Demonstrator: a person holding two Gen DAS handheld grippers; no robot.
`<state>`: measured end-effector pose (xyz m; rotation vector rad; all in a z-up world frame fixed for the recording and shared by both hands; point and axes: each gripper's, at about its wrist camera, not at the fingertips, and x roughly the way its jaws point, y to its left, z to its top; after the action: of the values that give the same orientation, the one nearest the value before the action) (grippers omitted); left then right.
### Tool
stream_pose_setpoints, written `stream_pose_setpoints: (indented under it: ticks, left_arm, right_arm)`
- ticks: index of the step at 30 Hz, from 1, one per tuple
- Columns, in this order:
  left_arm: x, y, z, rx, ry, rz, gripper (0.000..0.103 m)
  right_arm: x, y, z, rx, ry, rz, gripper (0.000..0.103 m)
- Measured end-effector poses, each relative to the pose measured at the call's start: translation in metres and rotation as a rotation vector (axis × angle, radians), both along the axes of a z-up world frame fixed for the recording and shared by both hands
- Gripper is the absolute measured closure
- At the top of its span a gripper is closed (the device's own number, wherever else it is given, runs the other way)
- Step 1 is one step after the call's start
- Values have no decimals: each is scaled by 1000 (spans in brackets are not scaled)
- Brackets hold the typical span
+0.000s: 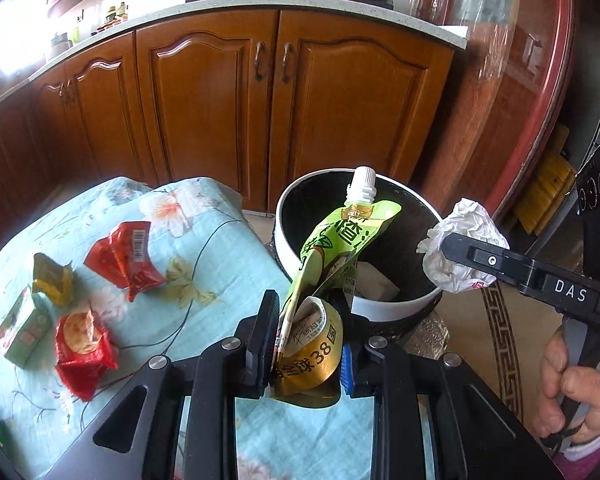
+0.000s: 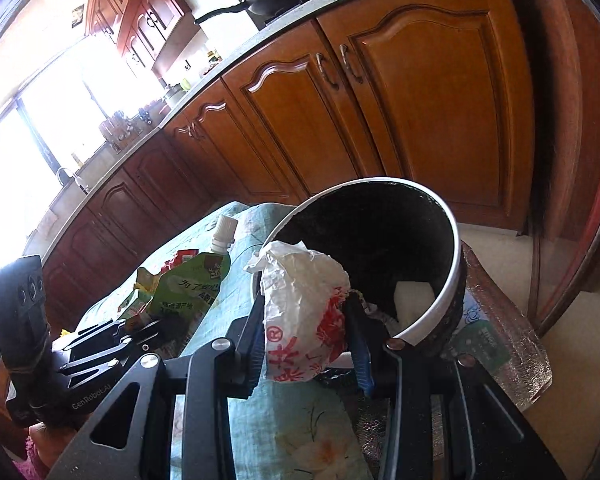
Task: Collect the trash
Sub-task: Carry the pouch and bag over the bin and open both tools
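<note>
green pouch [image 1: 340, 236], white-rimmed black bin [image 1: 396, 308], floral turquoise cloth [image 1: 204, 248]

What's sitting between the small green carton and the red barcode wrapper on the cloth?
A crumpled yellow wrapper lies between green carton and red wrapper, in the left wrist view.

A: How much of the bin [image 1: 396, 308] shows?

B: Only its top. In the left wrist view the pouch [image 1: 332, 240] hides its near wall; in the right wrist view the bag [image 2: 300, 312] covers part of the mouth. The white thing [image 2: 414, 298] inside cannot be identified.

A: And the table?

B: The cloth [image 1: 228, 248] covers it. The green carton [image 1: 20, 330] is blurred, and a hand [image 1: 576, 392] is cut off at the right edge.
</note>
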<state>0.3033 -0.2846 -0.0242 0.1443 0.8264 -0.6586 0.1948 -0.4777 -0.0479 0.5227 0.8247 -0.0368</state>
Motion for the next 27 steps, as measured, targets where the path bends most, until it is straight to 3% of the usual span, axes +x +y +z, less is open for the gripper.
stream_pose_setpoints:
  ticks: [27]
  left_arm:
    - [66,-109,-18,165,52,-43,77]
  right_arm:
    - [42,-44,-34,-39,98,-36,65]
